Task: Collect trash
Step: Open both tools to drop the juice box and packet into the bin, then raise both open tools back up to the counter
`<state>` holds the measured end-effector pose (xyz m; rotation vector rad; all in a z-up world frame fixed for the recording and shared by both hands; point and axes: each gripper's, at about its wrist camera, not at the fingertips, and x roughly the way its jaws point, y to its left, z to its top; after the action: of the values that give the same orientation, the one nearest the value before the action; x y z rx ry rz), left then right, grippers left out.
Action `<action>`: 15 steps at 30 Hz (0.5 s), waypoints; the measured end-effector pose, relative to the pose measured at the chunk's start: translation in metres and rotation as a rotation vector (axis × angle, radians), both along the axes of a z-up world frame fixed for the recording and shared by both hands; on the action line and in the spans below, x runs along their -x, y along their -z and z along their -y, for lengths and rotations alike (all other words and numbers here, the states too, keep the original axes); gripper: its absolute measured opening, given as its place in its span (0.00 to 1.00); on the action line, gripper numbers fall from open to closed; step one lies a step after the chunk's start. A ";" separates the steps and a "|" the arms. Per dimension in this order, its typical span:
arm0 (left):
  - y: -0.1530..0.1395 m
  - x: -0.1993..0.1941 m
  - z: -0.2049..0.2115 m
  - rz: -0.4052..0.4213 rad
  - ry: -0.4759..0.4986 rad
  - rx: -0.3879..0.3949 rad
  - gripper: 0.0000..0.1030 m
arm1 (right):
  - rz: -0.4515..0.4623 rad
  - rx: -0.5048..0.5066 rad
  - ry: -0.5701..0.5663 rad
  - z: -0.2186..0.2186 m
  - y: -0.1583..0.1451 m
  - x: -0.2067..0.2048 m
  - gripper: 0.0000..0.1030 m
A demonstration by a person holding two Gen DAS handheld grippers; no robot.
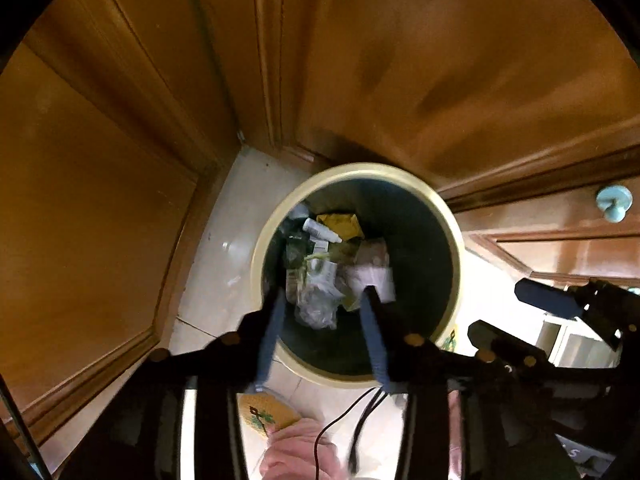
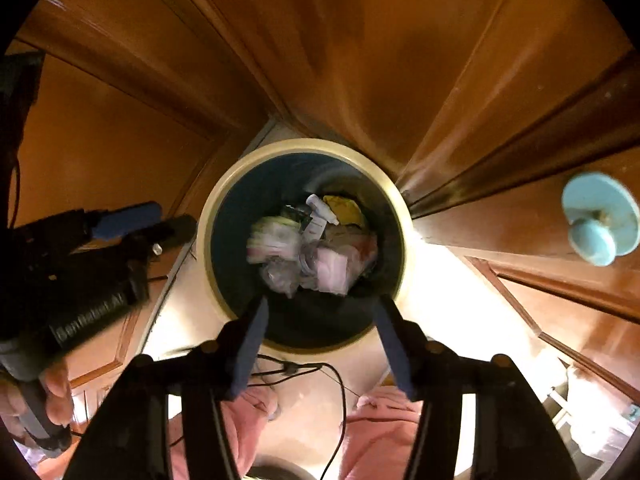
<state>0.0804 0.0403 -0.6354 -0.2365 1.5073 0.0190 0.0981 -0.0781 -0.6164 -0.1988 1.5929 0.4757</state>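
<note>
A round trash bin with a cream rim (image 1: 356, 168) (image 2: 304, 145) and a dark inside stands on the pale floor in a corner of wooden cabinets. Inside it lies a heap of trash (image 1: 328, 272) (image 2: 312, 256): crumpled clear plastic, white and pink wrappers, a yellow packet, a small white tube. My left gripper (image 1: 325, 292) (image 2: 176, 216) points straight down over the bin mouth, open, its blue pads touching nothing. Beside it my right gripper (image 2: 322, 300) (image 1: 496, 308) also hangs open above the bin, with nothing between its fingers.
Brown wooden cabinet doors (image 1: 120, 200) (image 2: 400, 80) close in behind and to the left of the bin. A door to the right carries a light-blue knob (image 1: 614, 202) (image 2: 598, 218). Pink clothing (image 2: 384, 432) and thin black cables (image 2: 340, 400) are below the grippers.
</note>
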 end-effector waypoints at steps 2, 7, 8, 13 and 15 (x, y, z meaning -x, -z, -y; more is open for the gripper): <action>0.003 0.002 0.004 0.003 0.008 -0.013 0.44 | -0.001 0.004 0.000 -0.003 0.000 0.003 0.55; 0.003 0.001 0.000 0.007 -0.004 -0.012 0.45 | 0.014 0.014 -0.006 -0.004 -0.007 0.009 0.55; -0.001 0.001 0.000 0.011 -0.007 -0.010 0.45 | 0.017 0.013 -0.004 -0.004 -0.008 0.011 0.55; -0.019 0.000 -0.001 0.038 -0.009 -0.010 0.45 | 0.027 -0.008 0.028 0.008 -0.024 0.011 0.54; -0.034 -0.002 -0.002 0.056 -0.011 -0.022 0.45 | 0.046 -0.012 0.035 0.010 -0.038 0.011 0.54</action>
<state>0.0826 0.0425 -0.6018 -0.2259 1.4494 0.0369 0.0873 -0.0879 -0.5779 -0.1712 1.5461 0.4506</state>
